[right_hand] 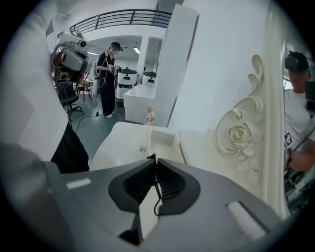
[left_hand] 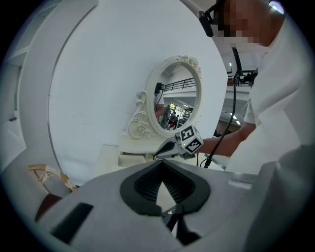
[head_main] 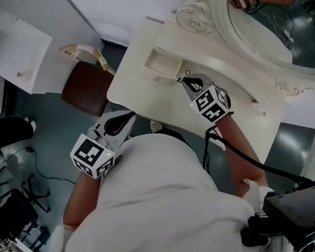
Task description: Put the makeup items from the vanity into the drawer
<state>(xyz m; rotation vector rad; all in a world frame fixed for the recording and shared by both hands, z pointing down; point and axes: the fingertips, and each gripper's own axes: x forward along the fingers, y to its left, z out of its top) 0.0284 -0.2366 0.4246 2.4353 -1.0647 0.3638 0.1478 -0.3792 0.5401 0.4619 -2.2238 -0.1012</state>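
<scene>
The white vanity (head_main: 149, 95) has a small open drawer (head_main: 158, 62) on its top at the left; the drawer (right_hand: 162, 138) shows ahead of the right jaws. My right gripper (head_main: 183, 78) hovers over the vanity top just right of that drawer, shut on a thin black cord-like item (right_hand: 156, 189) that runs between its jaws. My left gripper (head_main: 127, 116) hangs below the vanity's front edge, shut with nothing in it. From the left gripper view the right gripper (left_hand: 158, 156) is seen before the oval mirror (left_hand: 177, 106). No other makeup item is visible on the vanity top.
A brown stool (head_main: 87, 87) stands left of the vanity, with a white cabinet (head_main: 20, 46) further left. The ornate mirror frame (right_hand: 241, 135) rises at the right of the vanity top. A person (right_hand: 107, 78) stands far back in the room.
</scene>
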